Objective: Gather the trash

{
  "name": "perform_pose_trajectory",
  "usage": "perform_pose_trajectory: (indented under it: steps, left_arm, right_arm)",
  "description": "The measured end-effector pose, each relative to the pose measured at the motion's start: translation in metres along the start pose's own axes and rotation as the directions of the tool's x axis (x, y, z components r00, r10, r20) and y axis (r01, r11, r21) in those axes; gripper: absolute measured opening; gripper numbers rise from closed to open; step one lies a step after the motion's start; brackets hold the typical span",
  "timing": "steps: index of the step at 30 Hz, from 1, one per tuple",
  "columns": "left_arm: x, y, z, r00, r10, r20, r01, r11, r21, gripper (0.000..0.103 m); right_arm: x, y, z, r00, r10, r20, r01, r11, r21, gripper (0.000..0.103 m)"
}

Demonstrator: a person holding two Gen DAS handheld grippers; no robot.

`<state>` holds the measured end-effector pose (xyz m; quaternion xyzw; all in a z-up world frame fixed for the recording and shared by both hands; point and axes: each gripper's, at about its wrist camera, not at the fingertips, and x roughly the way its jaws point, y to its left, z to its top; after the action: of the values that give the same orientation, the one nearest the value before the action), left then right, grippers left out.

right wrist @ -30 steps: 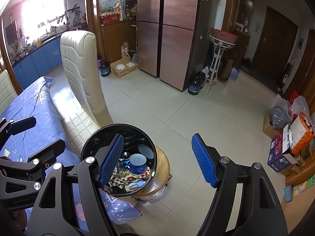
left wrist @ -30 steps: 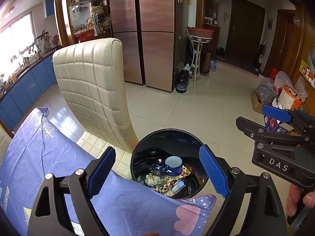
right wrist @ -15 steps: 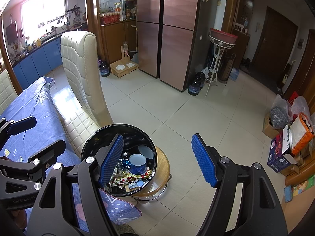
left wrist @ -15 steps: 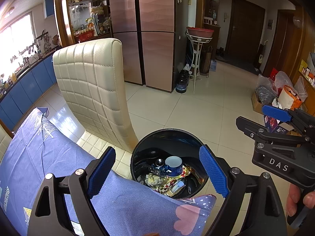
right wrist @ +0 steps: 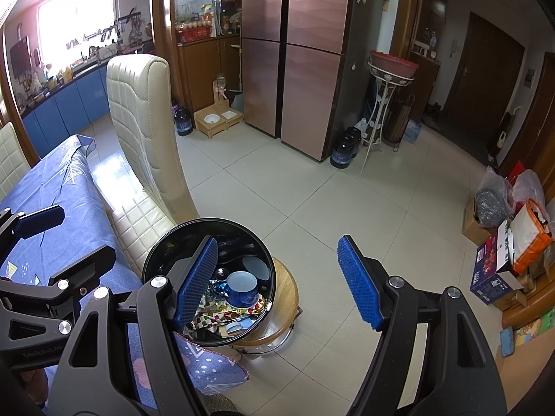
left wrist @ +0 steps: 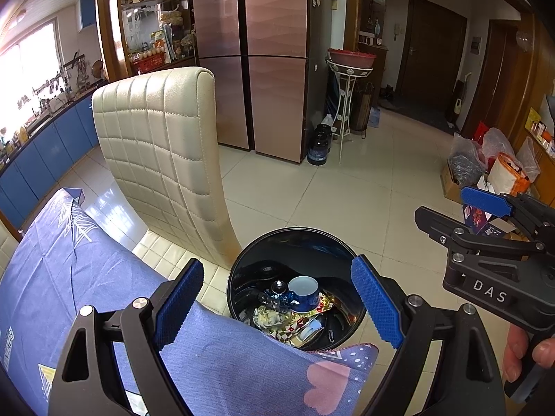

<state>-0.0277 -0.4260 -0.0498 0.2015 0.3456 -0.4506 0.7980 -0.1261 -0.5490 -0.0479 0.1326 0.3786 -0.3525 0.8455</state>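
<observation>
Your jaws stand spread on both sides, with nothing between the blue pads: the left gripper (left wrist: 277, 301) hangs over the near edge of the table, its pads framing the black bin (left wrist: 295, 242) below, and the right gripper (right wrist: 277, 282) hangs a little to the right of it, its left pad overlapping the bin's rim in view and its right pad over bare floor tiles (right wrist: 347, 190). From the left camera you can see your right gripper from the side at the right edge, with your fingers (left wrist: 541, 348) wrapped on its handle. The bin sits on a round wooden stool (right wrist: 288, 298), just beside the corner of the blue tablecloth (left wrist: 86, 277) and touching or nearly touching the cream quilted chair (left wrist: 163, 159); which of the two you cannot tell. Inside the bin the trash is already gathered: a blue cup (right wrist: 242, 287) lying on top of crumpled patterned wrappers (right wrist: 229, 312), with a small white lid-like disc (right wrist: 255, 267) behind it and some shiny blue foil (left wrist: 277, 296) to its left. Farther off, the copper-coloured fridge (left wrist: 263, 59) stands against the wall, and bags and boxes (right wrist: 510, 239) are piled along the right side of the room.
</observation>
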Motion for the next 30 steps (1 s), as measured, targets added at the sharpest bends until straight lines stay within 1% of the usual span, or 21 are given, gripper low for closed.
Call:
perform_pose_trajectory:
  steps: [5, 7, 9, 10, 11, 12, 13, 14, 15, 17, 19, 23, 30]
  left_arm:
    - [0.000, 0.001, 0.000, 1.000, -0.001, 0.001, 0.001, 1.000, -0.012, 0.085]
    - [0.001, 0.003, 0.001, 1.000, -0.019, 0.000, 0.019, 0.999, -0.029, 0.085]
    - [0.005, 0.008, 0.001, 0.999, -0.038, -0.026, 0.036, 0.997, -0.067, 0.086]
    - [0.008, 0.010, 0.001, 0.998, -0.053, -0.041, 0.050, 0.995, -0.084, 0.095]
    - [0.010, 0.013, 0.001, 0.997, -0.059, -0.050, 0.054, 0.993, -0.106, 0.096]
    - [0.010, 0.015, 0.000, 0.997, -0.048, -0.056, 0.041, 0.992, -0.122, 0.096]
    - [0.009, 0.019, -0.001, 0.999, 0.003, -0.054, -0.012, 0.988, -0.155, 0.096]
    - [0.009, 0.021, -0.002, 0.999, 0.017, -0.050, -0.025, 0.985, -0.170, 0.096]
    - [0.010, 0.021, -0.002, 0.998, -0.005, -0.064, -0.006, 0.985, -0.170, 0.096]
    - [0.014, 0.020, -0.002, 0.996, -0.004, -0.092, -0.010, 0.988, -0.156, 0.096]
    - [0.013, 0.019, -0.002, 0.996, 0.002, -0.084, -0.014, 0.989, -0.147, 0.096]
    - [0.013, 0.017, -0.004, 0.996, -0.012, -0.092, -0.001, 0.990, -0.140, 0.096]
    - [0.010, 0.016, -0.002, 0.996, -0.018, -0.083, 0.007, 0.991, -0.131, 0.096]
  right_arm:
    - [0.000, 0.000, 0.000, 1.000, -0.001, 0.001, 0.001, 1.000, -0.002, 0.072]
    - [-0.001, 0.000, 0.001, 1.000, -0.002, 0.001, 0.002, 1.000, -0.001, 0.072]
    - [-0.002, -0.001, 0.001, 1.000, -0.003, 0.000, 0.003, 1.000, 0.000, 0.072]
    - [-0.003, -0.001, 0.001, 1.000, -0.003, 0.000, 0.003, 1.000, 0.001, 0.072]
    - [-0.003, -0.002, 0.001, 1.000, -0.003, 0.000, 0.003, 1.000, 0.002, 0.072]
    - [-0.004, -0.002, 0.001, 1.000, -0.003, 0.000, 0.003, 1.000, 0.003, 0.072]
    - [-0.004, -0.003, 0.001, 1.000, -0.004, 0.000, 0.004, 1.000, 0.003, 0.072]
    - [-0.004, -0.003, 0.001, 1.000, -0.004, 0.000, 0.004, 1.000, 0.002, 0.072]
    - [-0.005, -0.003, 0.000, 1.000, -0.005, 0.000, 0.005, 1.000, 0.001, 0.072]
    - [-0.005, -0.004, -0.001, 1.000, -0.005, -0.002, 0.005, 1.000, 0.003, 0.072]
    - [-0.004, -0.004, -0.002, 1.000, -0.004, -0.004, 0.004, 1.000, 0.003, 0.072]
    - [-0.007, -0.003, -0.003, 1.000, -0.005, 0.002, 0.005, 1.000, -0.005, 0.072]
    - [-0.009, -0.003, -0.004, 1.000, -0.007, 0.005, 0.007, 1.000, -0.001, 0.072]
